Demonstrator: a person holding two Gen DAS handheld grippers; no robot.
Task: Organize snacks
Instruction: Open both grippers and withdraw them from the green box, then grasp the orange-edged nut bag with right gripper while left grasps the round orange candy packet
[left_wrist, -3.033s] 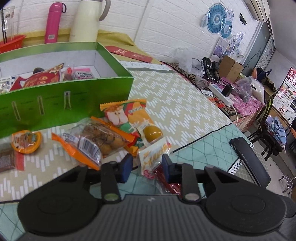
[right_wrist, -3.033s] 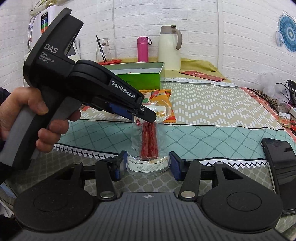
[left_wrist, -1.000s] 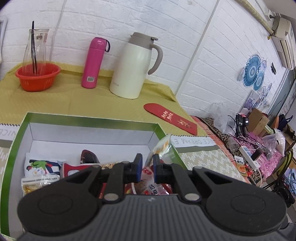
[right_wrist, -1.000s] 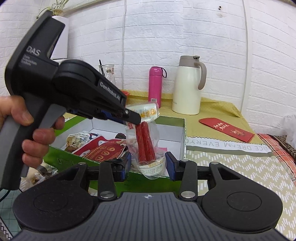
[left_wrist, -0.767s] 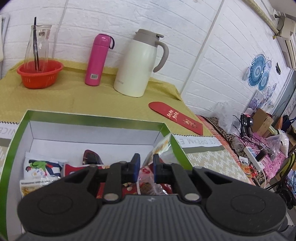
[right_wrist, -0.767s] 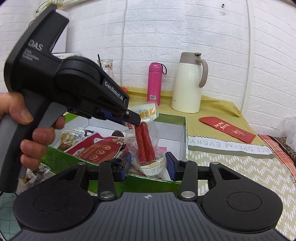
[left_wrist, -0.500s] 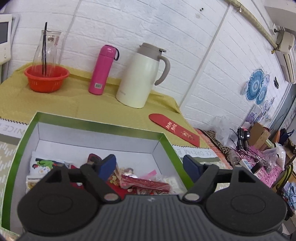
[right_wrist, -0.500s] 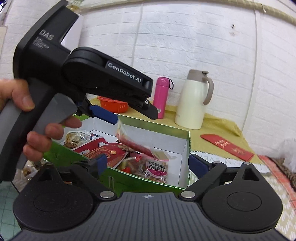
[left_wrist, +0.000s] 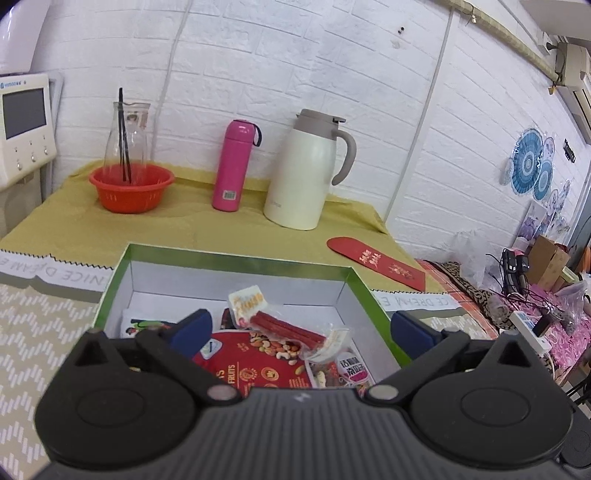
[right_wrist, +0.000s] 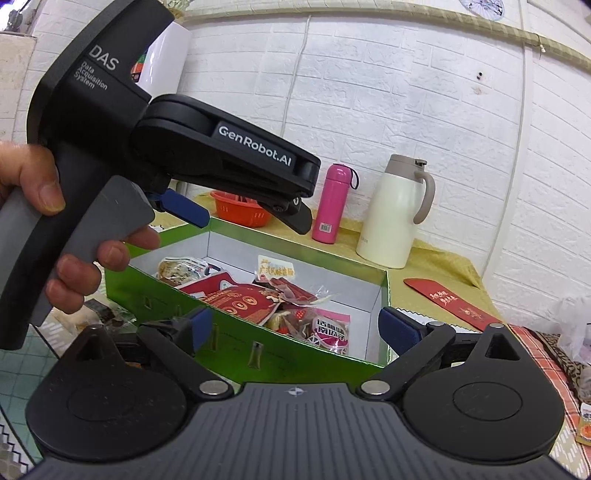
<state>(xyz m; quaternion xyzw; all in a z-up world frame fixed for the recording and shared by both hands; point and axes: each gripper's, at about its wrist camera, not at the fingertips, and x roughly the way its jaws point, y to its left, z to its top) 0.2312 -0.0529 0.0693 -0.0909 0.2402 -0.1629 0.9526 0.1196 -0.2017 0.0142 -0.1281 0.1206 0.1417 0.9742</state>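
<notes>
Sausage pack dropped into the box

Both tools, left (left_wrist: 301, 328) opening and right (right_wrist: 291, 325) wide, now hold nothing; the sausage pack (left_wrist: 284, 325) lies in the green box (left_wrist: 236, 258) (one snack sorted).

The red sausage-stick packet (left_wrist: 284, 325) has been let go — a second ago it was pinched at both ends, now it lies inside the green box (left_wrist: 236, 260) on the nut bag (left_wrist: 255, 363). The left gripper (left_wrist: 301, 326) is being opened, nothing between its jaws — the right gripper (right_wrist: 295, 326) has been spread wide too.
</notes>
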